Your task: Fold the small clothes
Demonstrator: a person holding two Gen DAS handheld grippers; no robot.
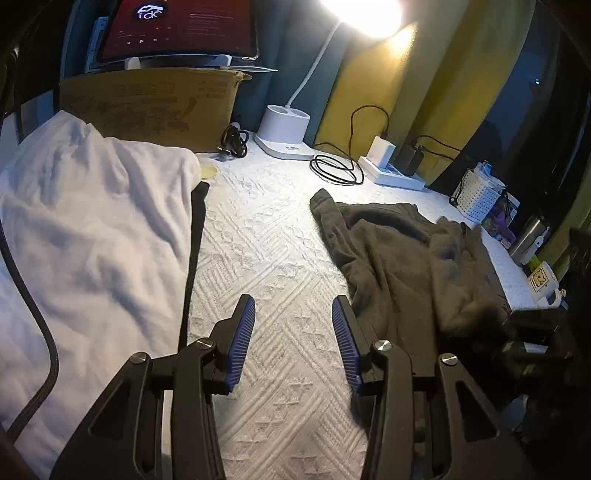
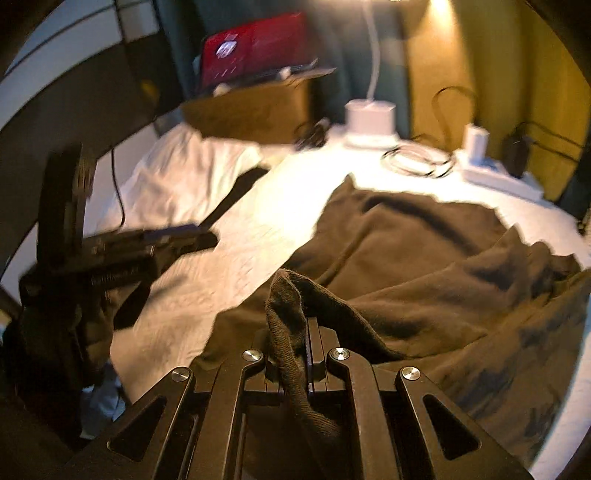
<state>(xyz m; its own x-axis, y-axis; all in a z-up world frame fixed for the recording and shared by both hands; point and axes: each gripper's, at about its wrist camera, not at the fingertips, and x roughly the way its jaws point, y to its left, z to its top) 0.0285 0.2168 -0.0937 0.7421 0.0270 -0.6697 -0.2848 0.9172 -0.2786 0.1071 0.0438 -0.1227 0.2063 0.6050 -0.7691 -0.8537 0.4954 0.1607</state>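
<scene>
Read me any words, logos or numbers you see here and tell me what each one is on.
"ide", roughly, in a round logo on the red laptop screen; not sure of the letters.
Smaller lines on that screen: too small to read.
Print on the cardboard box: too faint and blurred.
Mug: a bear picture, no readable words.

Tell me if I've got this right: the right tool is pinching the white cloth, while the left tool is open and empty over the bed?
Not quite. The right wrist view shows the right tool pinching an edge of the dark garment, not the white cloth. The left tool is indeed open and empty over the bed.
</scene>
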